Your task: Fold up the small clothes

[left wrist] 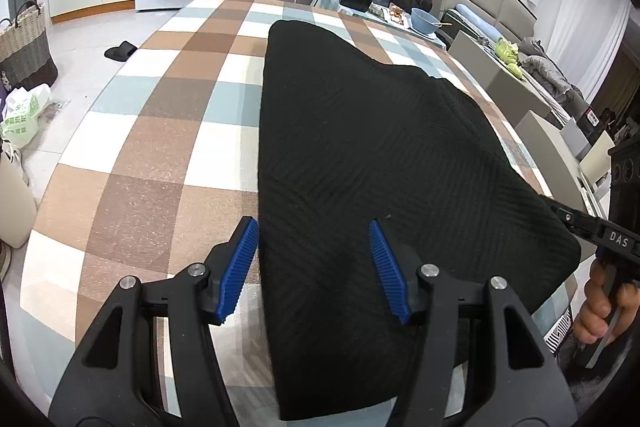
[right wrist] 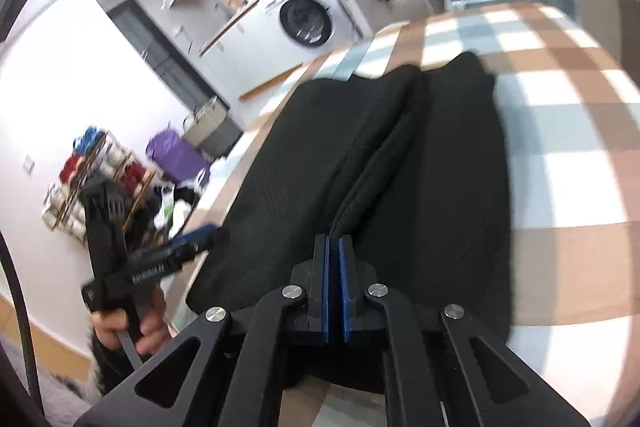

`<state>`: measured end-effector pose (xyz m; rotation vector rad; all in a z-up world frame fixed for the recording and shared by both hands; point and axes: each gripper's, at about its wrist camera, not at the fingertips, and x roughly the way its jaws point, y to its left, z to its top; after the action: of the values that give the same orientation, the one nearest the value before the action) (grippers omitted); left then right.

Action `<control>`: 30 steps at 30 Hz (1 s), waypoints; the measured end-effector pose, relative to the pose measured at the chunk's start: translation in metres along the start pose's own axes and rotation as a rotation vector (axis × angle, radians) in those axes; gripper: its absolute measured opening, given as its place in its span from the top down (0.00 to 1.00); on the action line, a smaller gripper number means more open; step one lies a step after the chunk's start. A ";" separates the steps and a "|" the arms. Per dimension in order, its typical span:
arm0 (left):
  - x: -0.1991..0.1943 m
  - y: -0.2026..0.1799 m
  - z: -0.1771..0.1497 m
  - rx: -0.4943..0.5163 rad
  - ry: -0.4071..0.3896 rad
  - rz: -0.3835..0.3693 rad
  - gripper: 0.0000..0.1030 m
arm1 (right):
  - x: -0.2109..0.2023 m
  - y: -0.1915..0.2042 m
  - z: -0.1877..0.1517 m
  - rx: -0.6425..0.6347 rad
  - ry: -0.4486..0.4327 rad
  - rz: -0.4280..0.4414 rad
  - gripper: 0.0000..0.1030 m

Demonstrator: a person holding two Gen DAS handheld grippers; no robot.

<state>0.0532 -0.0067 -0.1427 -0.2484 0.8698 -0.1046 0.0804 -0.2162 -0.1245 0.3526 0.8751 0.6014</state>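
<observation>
A checked tablecloth (left wrist: 168, 147) covers the table, and a black knitted garment (left wrist: 360, 155) is spread flat across it. The right gripper (right wrist: 334, 247) is clamped shut on a raised ridge of that knit. The left gripper (left wrist: 314, 247) is held half open above the near edge, gripping nothing. The fold would best be carried over evenly, edges matched, without dragging.

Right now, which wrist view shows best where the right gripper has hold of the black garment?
The right wrist view: the right gripper is shut on a raised ridge of the black garment at its near edge. The left wrist view shows only that gripper's side at the frame's right edge, fingertips hidden behind cloth.
</observation>
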 end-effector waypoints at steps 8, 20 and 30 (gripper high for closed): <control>0.004 0.008 0.003 -0.013 0.012 0.010 0.47 | 0.016 -0.021 0.000 0.030 0.083 -0.056 0.75; 0.012 -0.006 0.021 0.018 -0.004 -0.003 0.47 | 0.087 -0.025 0.065 0.106 0.112 -0.061 0.76; 0.013 -0.011 0.028 0.015 -0.022 -0.020 0.47 | 0.029 -0.010 0.080 -0.032 -0.059 -0.238 0.94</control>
<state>0.0832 -0.0147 -0.1320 -0.2439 0.8445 -0.1265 0.1622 -0.2094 -0.0994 0.2319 0.8355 0.3822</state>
